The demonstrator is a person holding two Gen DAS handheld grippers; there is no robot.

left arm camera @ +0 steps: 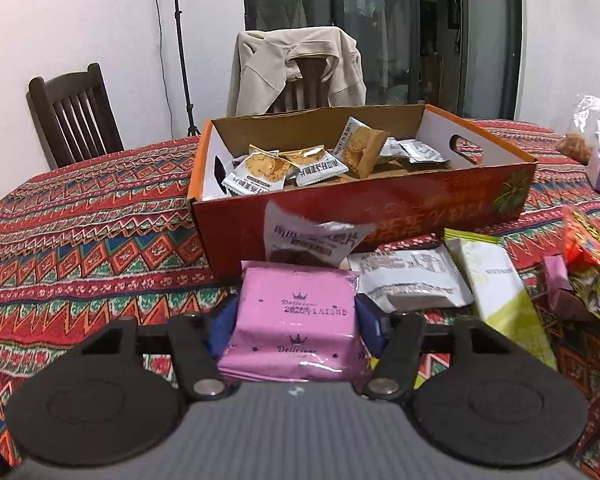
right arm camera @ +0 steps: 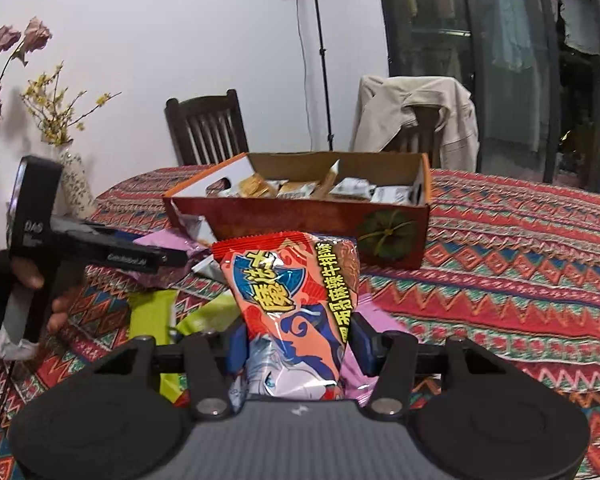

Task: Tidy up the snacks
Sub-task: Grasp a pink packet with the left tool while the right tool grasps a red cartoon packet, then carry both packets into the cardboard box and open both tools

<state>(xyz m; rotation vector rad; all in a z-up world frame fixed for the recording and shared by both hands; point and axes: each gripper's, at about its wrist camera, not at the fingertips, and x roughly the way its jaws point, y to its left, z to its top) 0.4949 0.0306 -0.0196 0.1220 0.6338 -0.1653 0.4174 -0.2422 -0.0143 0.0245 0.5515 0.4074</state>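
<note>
A flat pink foil snack packet (left arm camera: 296, 320) is clamped in the left tool (left arm camera: 296, 322) at lower centre; a glossy red printed snack bag (right arm camera: 296, 312) is clamped in the right tool (right arm camera: 298, 344). The open orange cardboard box (left arm camera: 380, 208) sits beyond on the bench (left arm camera: 80, 240). Either slick wrapper could be squeezed out, or be snagged on the box's near wall.

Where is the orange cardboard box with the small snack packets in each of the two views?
Left wrist view: orange cardboard box fills the centre, just behind the pink packet.
Right wrist view: the box sits at centre, behind the red snack bag.
Shared landmark: chair draped with a beige jacket, behind the box.
</note>
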